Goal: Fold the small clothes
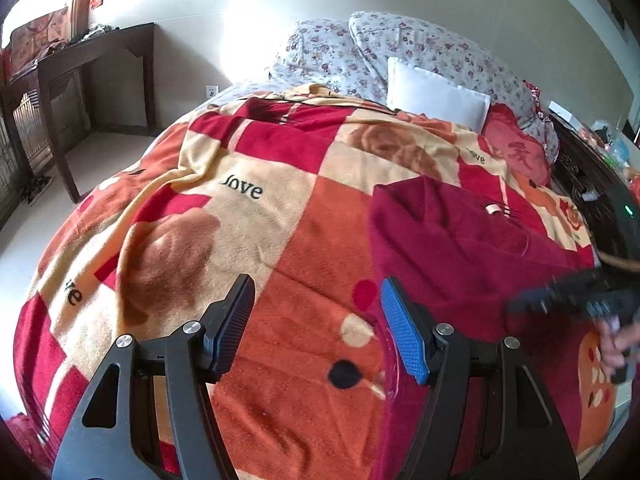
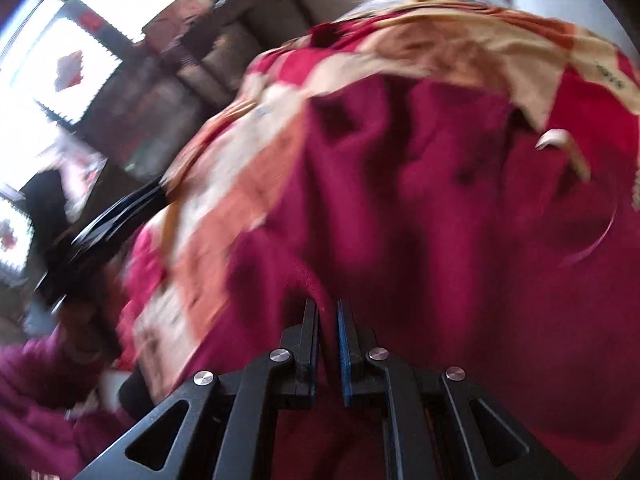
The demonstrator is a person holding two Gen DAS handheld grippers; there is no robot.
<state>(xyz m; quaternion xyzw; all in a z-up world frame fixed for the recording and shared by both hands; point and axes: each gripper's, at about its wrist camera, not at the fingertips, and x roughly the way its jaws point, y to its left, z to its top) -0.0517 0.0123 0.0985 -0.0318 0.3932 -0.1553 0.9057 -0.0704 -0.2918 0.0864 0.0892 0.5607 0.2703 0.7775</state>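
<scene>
A dark red knitted garment [image 1: 460,240] lies spread on the patterned red, orange and cream blanket [image 1: 248,216] of a bed, to the right of centre in the left wrist view. My left gripper [image 1: 318,292] is open and empty above the blanket, its right finger near the garment's left edge. In the blurred right wrist view the garment [image 2: 420,208] fills the frame. My right gripper [image 2: 327,308] is shut on a fold of the garment. The right gripper also shows blurred at the right edge of the left wrist view [image 1: 576,300].
Floral pillows [image 1: 400,48] and a white pillow [image 1: 436,92] lie at the head of the bed. A dark wooden table [image 1: 96,68] stands by the wall at left. A dark headboard [image 1: 592,184] with small items runs along the right.
</scene>
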